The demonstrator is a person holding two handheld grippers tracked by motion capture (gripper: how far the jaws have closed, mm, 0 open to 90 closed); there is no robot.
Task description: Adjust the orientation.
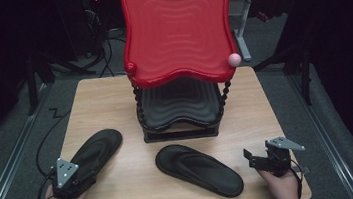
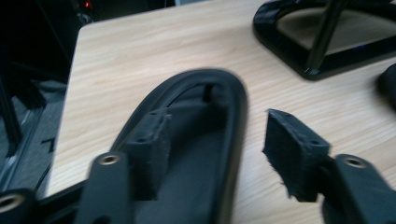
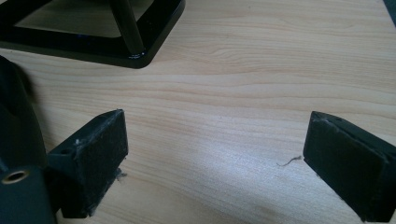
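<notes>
Left claw (image 1: 80, 173), jaws apart and straddling one rim of the left sandal (image 1: 94, 150), whose long axis runs diagonally away across the counter (image 1: 114, 101); right claw (image 1: 262, 159), likewise apart, hovers beside the second sandal (image 1: 198, 170).

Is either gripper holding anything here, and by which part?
Nothing is held. The left gripper straddles the left sandal's edge with jaws open; the right gripper is open over bare table.
</notes>
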